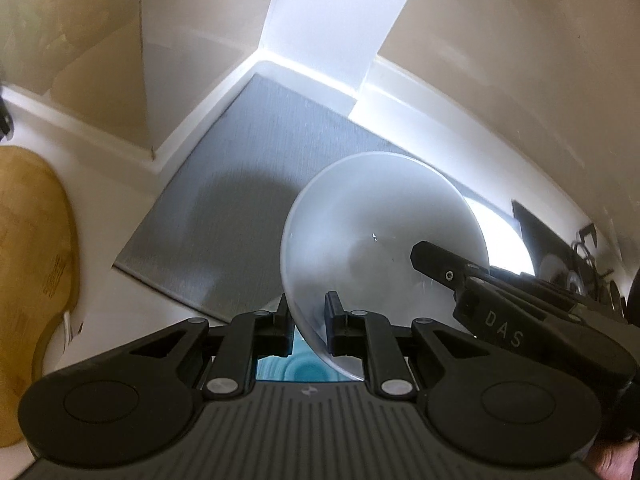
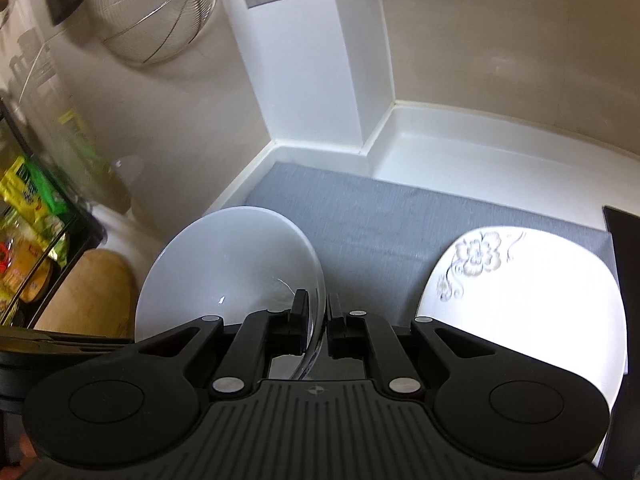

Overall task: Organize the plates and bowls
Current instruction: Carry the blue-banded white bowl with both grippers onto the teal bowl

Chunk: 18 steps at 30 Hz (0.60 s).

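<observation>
Currently you are gripping one bowl (image 1: 384, 236) by its rim with both grippers, left (image 1: 306, 316) and right (image 2: 318, 316), over the mat (image 2: 372, 216) at the counter's back corner; plate (image 2: 520, 300) resting at the mat's right edge.

**SITE: HOME KITCHEN, COUNTER CORNER**

White countertop (image 2: 460, 152) w/ raised back edge, grey mat (image 2: 380, 216) on it. Wire mesh strainer (image 2: 156, 12) hangs on wall. Wooden cutting board (image 1: 28, 256) at left. Rack w/ food packets (image 2: 28, 216). Floral plate (image 2: 520, 300), glass bowl (image 2: 228, 268).
</observation>
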Tool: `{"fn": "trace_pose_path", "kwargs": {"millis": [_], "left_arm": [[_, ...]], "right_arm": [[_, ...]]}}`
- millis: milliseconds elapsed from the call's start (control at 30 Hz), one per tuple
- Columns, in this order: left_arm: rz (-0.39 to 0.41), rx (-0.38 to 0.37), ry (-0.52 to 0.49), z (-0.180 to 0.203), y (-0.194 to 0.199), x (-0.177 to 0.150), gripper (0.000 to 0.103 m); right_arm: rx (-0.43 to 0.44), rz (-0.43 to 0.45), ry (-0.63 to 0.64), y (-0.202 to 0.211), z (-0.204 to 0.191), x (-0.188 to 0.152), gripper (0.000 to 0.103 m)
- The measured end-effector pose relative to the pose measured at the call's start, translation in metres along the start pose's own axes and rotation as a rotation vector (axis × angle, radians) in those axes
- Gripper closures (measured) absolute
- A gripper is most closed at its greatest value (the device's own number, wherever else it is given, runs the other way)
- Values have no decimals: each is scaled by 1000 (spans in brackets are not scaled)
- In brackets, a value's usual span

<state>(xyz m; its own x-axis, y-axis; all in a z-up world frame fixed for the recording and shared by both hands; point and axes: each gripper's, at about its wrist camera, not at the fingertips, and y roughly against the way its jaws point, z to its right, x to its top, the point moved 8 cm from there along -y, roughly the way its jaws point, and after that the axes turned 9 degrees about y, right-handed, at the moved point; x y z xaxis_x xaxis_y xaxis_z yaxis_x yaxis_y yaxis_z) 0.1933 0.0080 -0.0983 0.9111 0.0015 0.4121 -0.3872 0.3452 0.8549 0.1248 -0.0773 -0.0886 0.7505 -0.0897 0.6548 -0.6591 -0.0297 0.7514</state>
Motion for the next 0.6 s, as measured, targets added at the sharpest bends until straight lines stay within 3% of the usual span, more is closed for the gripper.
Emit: {"fn": "trace_pose_path", "kwargs": {"millis": [600], "left_arm": [[-81, 47, -41, -25, 15, -53, 86]], "right_arm": [[24, -75, 16, 10, -28, -48, 93]]}}
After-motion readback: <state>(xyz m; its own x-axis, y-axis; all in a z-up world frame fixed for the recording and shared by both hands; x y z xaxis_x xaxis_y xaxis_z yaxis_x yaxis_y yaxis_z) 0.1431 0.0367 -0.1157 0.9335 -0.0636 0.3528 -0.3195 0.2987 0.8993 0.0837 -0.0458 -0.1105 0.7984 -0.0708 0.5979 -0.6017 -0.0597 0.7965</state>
